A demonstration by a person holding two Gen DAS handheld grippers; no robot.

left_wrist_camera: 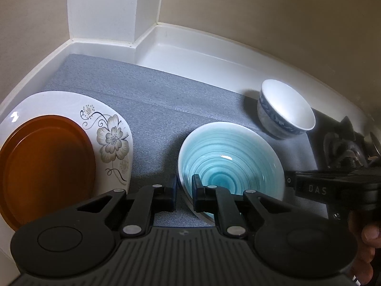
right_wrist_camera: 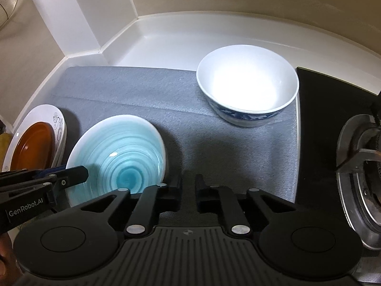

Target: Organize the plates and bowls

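Note:
A turquoise swirl bowl sits tilted on a grey mat. My left gripper is shut on its near-left rim, one finger inside and one outside; it also shows in the right wrist view. A white bowl with a blue pattern stands upright at the mat's far right. A brown plate lies on a white floral plate at the left. My right gripper is nearly shut and empty, above the mat right of the turquoise bowl; its finger shows in the left wrist view.
The grey mat lies on a white counter bounded by walls and a white pillar. A black gas stove with a burner borders the mat on the right.

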